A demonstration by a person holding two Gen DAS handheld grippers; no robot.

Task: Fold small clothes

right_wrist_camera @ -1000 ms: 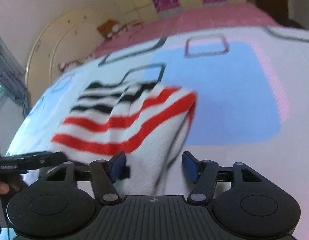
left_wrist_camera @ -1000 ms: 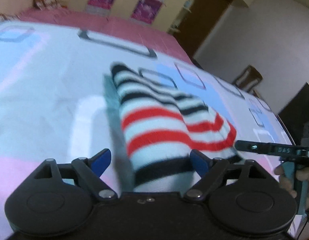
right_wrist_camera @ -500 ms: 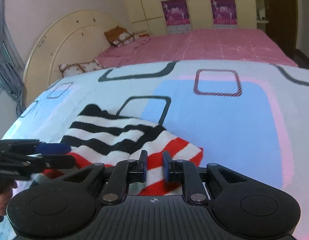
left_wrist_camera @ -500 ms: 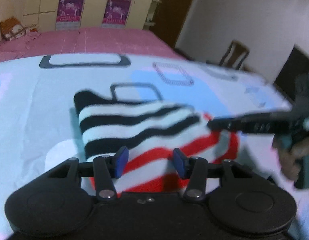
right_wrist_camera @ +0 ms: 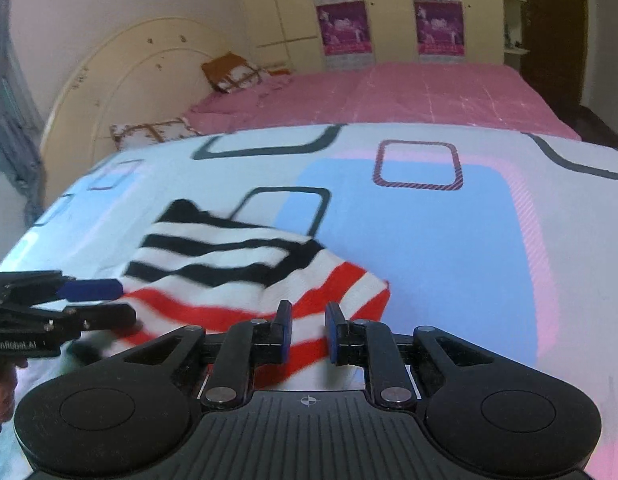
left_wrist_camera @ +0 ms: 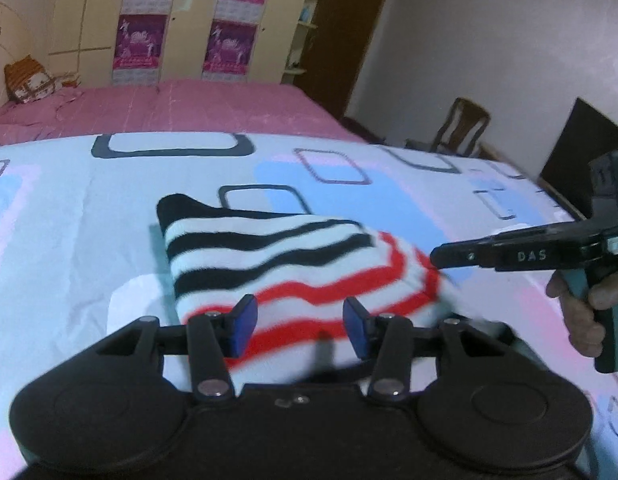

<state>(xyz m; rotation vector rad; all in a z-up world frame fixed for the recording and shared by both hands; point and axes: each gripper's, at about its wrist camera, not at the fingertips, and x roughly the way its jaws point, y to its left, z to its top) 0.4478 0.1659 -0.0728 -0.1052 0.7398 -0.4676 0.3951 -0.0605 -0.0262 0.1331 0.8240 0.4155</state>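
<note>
**Striped garment lies doubled over on the bed as both tongs stand open above it**

Left wrist view: a small striped garment (left_wrist_camera: 293, 268), black-and-white bands toward the upper left and red-and-white toward the lower right, lies folded in the middle of the frame on a bedsheet (left_wrist_camera: 69, 240) patterned with rounded rectangles. The left tongs (left_wrist_camera: 297, 322) sit at lower centre with blue pads spread wide and nothing between them, hovering over the garment's near red-striped edge. At right, the right tongs (left_wrist_camera: 437, 258) point toward the garment's red corner; from this side their gap cannot be told.

Right wrist view: the garment (right_wrist_camera: 249, 276) sits left of centre, the black-striped layer resting over the red-striped one. The right tongs (right_wrist_camera: 307, 334) at lower centre show a narrow gap, parted, the red edge visible behind them but not pinched. The left tongs (right_wrist_camera: 97, 300) enter at the left edge, beside the garment.

Judging by the layered stripes, at least one fold appears done and released; whether a further fold or smoothing is left cannot be told.
</note>
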